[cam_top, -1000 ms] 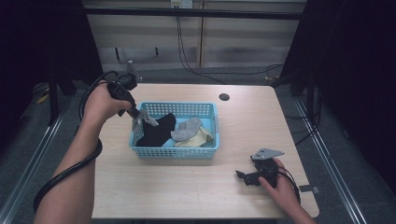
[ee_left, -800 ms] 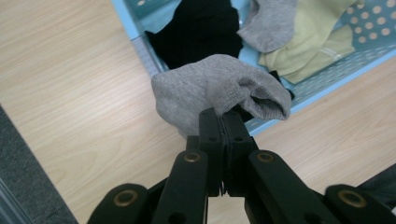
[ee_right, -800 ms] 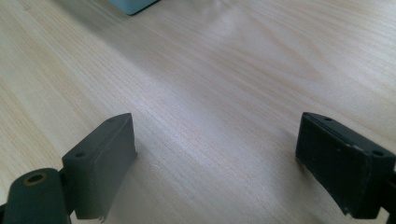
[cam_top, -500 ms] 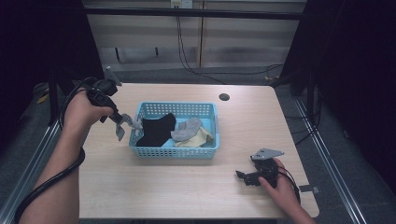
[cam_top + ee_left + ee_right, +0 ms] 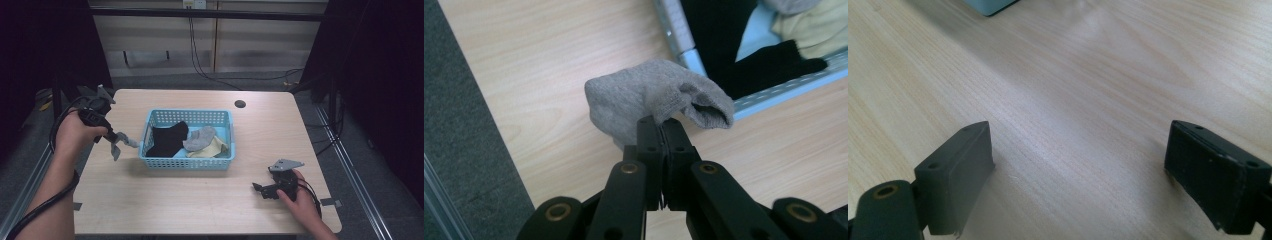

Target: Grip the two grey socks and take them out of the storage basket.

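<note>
1. High view: left tongs [image 5: 119, 146] sit mid-left of frame, just outside the left wall of the light-blue plastic mesh basket [image 5: 190, 162], pinching a small grey knit sock [image 5: 131, 143]. A sec ago they were over the basket's left end w/ the sock. Now they're lower and further left, over bare worktop [image 5: 190, 210]. My read: sock is out of the basket, set-down comes next.

2. Same view, basket contents: black sock [image 5: 167, 139] at left, a 2nd grey sock [image 5: 200, 137] in the middle, pale-yellow cloth [image 5: 212, 148] toward lower right. So more items are left to take out.

3. Same view, right side: right tongs [image 5: 261, 190] rest low on the worktop at lower right, same spot as before, well apart from the basket. Lots of bare wood across the bottom and right of frame. The strip left of the basket is narrower, worktop edge close by.

4. Left gripper view: jaws pressed together on a fold of the sock at frame centre, sock bunched above them. Blue basket corner upper right, near the sock. Worktop edge and grey floor run down the left of frame, so a drop shouldn't drift further that way.

5. Right gripper view: jaws spread wide, nothing btw them, pale wood all round. Basket corner peeks in at top left.
</note>
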`<state>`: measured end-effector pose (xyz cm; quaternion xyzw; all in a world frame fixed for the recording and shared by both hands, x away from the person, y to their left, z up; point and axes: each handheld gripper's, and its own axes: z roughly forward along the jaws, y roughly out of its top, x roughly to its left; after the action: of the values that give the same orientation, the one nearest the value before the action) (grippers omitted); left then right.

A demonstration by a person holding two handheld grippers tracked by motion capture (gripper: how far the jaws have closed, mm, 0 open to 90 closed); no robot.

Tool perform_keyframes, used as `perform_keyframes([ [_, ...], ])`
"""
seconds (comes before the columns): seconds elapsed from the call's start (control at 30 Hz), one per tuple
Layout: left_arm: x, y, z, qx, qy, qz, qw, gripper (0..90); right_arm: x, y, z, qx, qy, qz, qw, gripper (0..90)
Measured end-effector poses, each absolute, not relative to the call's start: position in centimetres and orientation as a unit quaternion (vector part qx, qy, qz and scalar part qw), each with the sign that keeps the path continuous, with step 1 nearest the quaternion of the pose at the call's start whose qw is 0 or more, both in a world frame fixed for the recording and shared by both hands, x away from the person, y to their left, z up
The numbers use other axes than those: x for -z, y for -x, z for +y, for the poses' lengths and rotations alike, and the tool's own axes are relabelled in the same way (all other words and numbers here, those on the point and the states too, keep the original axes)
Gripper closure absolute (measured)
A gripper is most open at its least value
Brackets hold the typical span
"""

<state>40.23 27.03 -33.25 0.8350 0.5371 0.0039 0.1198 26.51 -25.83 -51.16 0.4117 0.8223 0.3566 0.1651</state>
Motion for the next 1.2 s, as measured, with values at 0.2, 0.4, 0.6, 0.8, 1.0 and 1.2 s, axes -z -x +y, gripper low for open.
perform_keyframes([
  [0.2, 34.5, -39.9, 27.9, -0.004, -0.83, 0.546, 0.115, 88.0, 51.2, -26.5, -25.8, -0.356, -0.413, 0.822, 0.164, 11.3],
  [0.4, 36.1, -39.8, 28.0, 0.0, -0.826, 0.552, 0.11, 85.2, 51.2, -26.5, -25.8, -0.355, -0.412, 0.823, 0.164, 11.3],
  [0.6, 36.2, -39.8, 27.6, 0.001, -0.827, 0.55, 0.116, 74.0, 51.1, -26.5, -25.8, -0.355, -0.412, 0.823, 0.164, 11.4],
  [0.8, 35.3, -40.0, 25.3, -0.005, -0.842, 0.523, 0.132, 70.3, 51.2, -26.5, -25.8, -0.355, -0.412, 0.823, 0.164, 11.3],
  [1.0, 35.0, -40.7, 21.8, -0.005, -0.855, 0.496, 0.151, 64.0, 51.1, -26.5, -25.8, -0.356, -0.413, 0.822, 0.164, 11.3],
  [1.2, 35.5, -41.5, 18.8, -0.004, -0.859, 0.482, 0.171, 56.4, 51.1, -26.5, -25.8, -0.356, -0.413, 0.822, 0.164, 11.4],
])
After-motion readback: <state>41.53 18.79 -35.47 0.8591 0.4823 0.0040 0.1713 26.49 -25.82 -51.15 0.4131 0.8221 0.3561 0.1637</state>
